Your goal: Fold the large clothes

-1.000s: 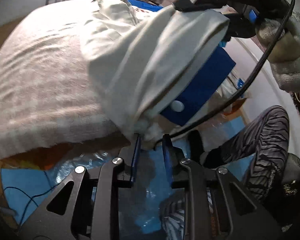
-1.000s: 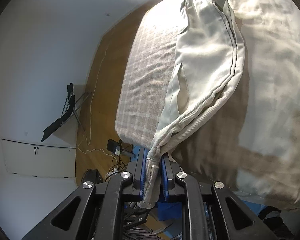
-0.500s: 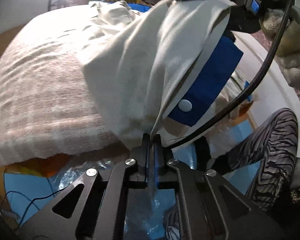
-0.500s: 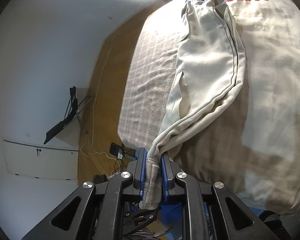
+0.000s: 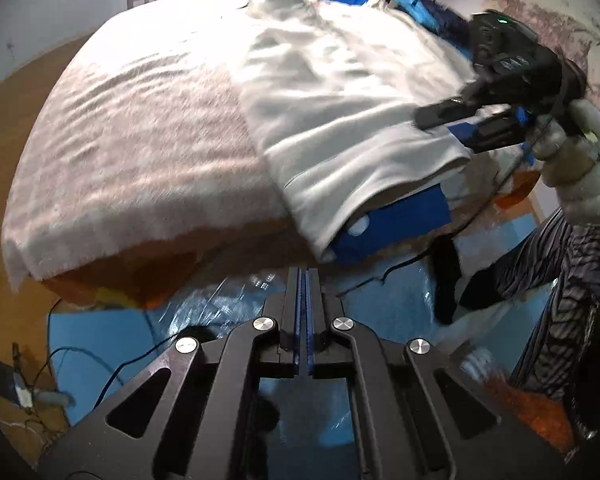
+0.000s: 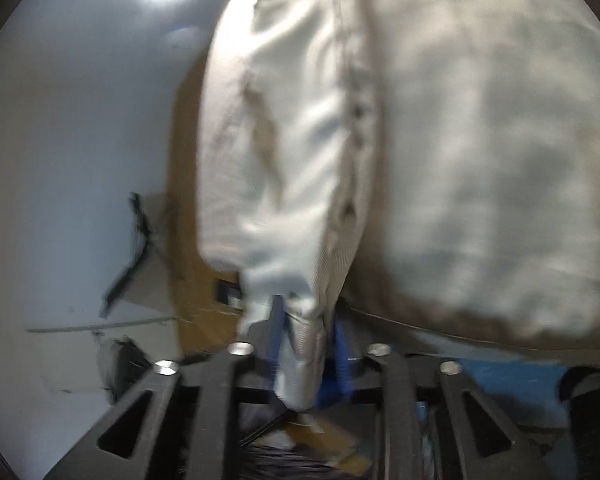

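Note:
A pale grey-white garment (image 5: 340,92) with a blue band and a white button lies along the right side of the bed. My left gripper (image 5: 304,276) is shut with nothing in it, just below the garment's near end. My right gripper (image 6: 306,320) has the garment's end (image 6: 296,184) between its fingers and is partly open around it; the view is blurred. The right gripper also shows in the left wrist view (image 5: 500,92), at the garment's right edge over the bed.
The bed carries a pale checked blanket (image 5: 132,140) and overhangs a blue floor mat (image 5: 380,304) with cables. The person's striped legs (image 5: 560,272) stand at the right. A white wall and wooden floor (image 6: 188,240) lie left of the bed.
My left gripper has lost the garment's end and dropped back below it, shut and empty. The garment has come down from a raised drape onto the bed. The right gripper's jaws have parted.

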Available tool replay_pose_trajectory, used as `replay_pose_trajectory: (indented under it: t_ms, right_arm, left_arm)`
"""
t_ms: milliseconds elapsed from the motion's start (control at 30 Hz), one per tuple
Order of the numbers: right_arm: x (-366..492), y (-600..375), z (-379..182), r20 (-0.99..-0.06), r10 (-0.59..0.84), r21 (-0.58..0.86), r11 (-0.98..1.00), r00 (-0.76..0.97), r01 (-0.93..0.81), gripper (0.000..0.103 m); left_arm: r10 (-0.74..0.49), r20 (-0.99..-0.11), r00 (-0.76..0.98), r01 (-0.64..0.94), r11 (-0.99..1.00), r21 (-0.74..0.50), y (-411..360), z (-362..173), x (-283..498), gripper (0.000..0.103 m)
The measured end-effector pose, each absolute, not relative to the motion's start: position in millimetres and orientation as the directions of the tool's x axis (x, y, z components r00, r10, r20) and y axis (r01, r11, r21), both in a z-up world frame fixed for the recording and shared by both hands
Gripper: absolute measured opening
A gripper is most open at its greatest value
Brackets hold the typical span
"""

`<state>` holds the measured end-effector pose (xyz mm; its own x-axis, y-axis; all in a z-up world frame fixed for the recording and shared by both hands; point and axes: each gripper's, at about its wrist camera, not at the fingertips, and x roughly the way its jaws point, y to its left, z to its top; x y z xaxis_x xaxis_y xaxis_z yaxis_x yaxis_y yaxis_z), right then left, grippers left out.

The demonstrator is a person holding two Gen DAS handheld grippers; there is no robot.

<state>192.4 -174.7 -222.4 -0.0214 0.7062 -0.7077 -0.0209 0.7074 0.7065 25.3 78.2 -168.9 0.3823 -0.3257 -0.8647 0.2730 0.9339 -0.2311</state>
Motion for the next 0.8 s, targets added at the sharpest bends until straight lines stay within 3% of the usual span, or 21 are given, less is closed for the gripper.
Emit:
replay_pose_trajectory:
  t_ms: [200,267,300,467,567,700,767,800]
  right_arm:
    - [175.4,-165.0,-213.4,-0.735,0.677,0.669,0.722,-0.016,-0.174,0.037]
    - [175.2,-158.3,-215.5,-0.741,0.671,0.661,0.725,-0.018,-0.195,0.021]
    - [174.8,-155.6,-218.0,-0.739,0.673,0.664,0.722,-0.024,-0.194,0.019]
    - [172.9,-140.3,-236.4,-0.776,0.629,0.619,0.748,-0.044,-0.239,0.013]
    - [174.5,-147.3,-239.4,-0.758,0.651,0.643,0.732,-0.049,-0.226,0.013]
    - [172.1,-154.5,-231.3,-0.761,0.648,0.630,0.727,-0.029,-0.272,0.024]
    - [167.2,-157.9,-218.1,-0.776,0.631,0.592,0.739,0.022,-0.323,0.039]
    - [164.6,-160.7,-210.7,-0.777,0.628,0.577,0.741,0.050,-0.343,0.040]
  left_arm:
    - [-0.415,-0.805,0.423,0.156,0.909,-0.387,104.9,-153.2,49.0,0.000]
    - [-0.435,-0.786,0.438,0.154,0.898,-0.411,101.8,-148.5,59.2,0.000]
    - [-0.447,-0.778,0.441,0.162,0.893,-0.420,97.7,-146.5,64.2,0.000]
    - [-0.453,-0.800,0.393,0.230,0.891,-0.391,63.7,-157.4,83.3,0.000]
    - [-0.380,-0.856,0.351,0.241,0.920,-0.310,47.6,-179.3,86.7,0.000]
    - [-0.340,-0.878,0.337,0.219,0.935,-0.279,50.3,-190.3,83.4,0.000]
    - [-0.345,-0.866,0.361,0.196,0.936,-0.291,56.6,-182.3,78.5,0.000]
    - [-0.346,-0.860,0.375,0.187,0.937,-0.295,61.4,-178.2,76.6,0.000]
